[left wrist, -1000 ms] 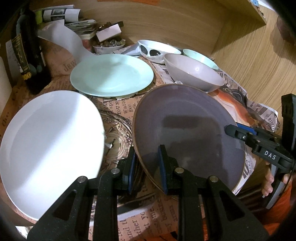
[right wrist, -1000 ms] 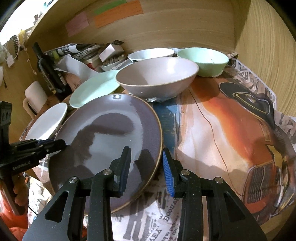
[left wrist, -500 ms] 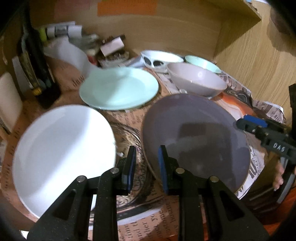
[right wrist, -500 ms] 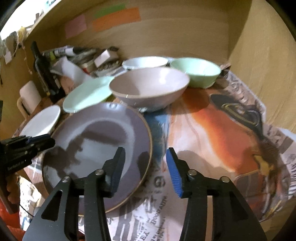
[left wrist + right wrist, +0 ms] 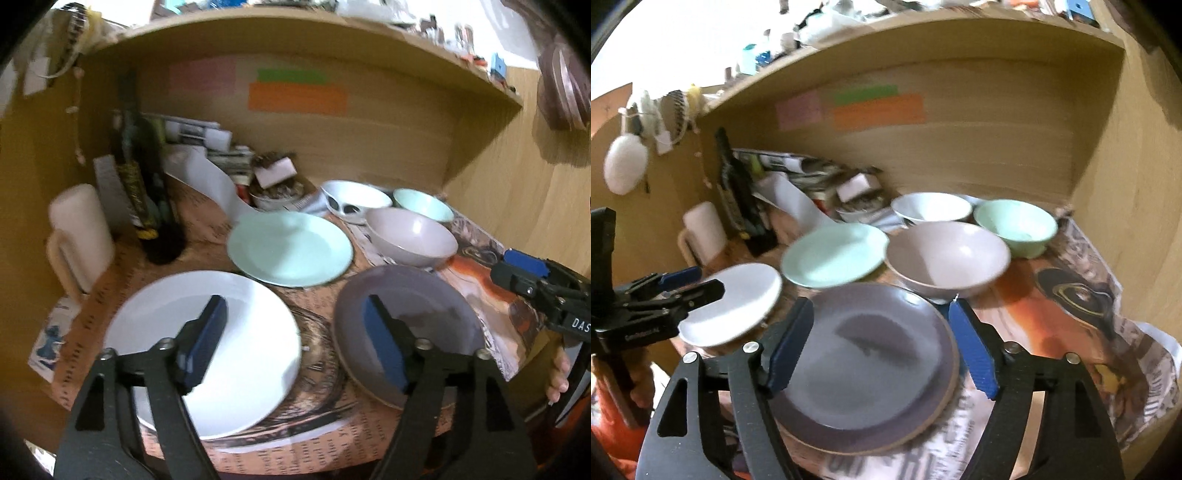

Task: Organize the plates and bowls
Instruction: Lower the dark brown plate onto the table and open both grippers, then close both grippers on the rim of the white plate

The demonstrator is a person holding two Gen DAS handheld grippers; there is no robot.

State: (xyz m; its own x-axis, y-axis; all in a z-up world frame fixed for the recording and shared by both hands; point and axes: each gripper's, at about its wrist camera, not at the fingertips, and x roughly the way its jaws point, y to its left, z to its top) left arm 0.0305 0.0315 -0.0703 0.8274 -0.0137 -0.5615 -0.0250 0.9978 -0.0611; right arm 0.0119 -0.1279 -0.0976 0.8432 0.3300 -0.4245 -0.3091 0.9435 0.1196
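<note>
The left claw (image 5: pixel 295 339) is spread wide, its blue-padded fingers (image 5: pixel 205 341) well apart and gripping nothing; it hangs above the newspaper-covered bench (image 5: pixel 317 369). Under its left finger lies the round white ceramic plate (image 5: pixel 236 332), flat on the paper. Under its right finger lies the round grey-purple plate with a brown rim (image 5: pixel 436 317), just beside the white one and apart from it. Ahead of the claw, between the two fingers, rests the pale mint-green round plate (image 5: pixel 290 247). Ahead and to the right stand three bowls close together: a white bowl with dark oval markings (image 5: pixel 354 199), a beige-grey ceramic bowl (image 5: pixel 410 236) and, behind it, a small mint-green bowl (image 5: pixel 423 205). Far left of the claw are a white mug (image 5: pixel 79 232) and a dark glass bottle (image 5: pixel 144 184).

The right claw (image 5: pixel 882 343) is likewise open wide and empty, its fingers (image 5: pixel 971 354) straddling the grey-purple plate (image 5: pixel 871 354) from above without visibly touching it. To its left the white plate (image 5: pixel 738 299) sits partly behind the left claw (image 5: pixel 694 284). Ahead are the mint-green plate (image 5: pixel 831 254), the beige-grey bowl (image 5: pixel 947 254), the white bowl (image 5: pixel 931 206) and, ahead to the right, the mint-green bowl (image 5: pixel 1015 225)
</note>
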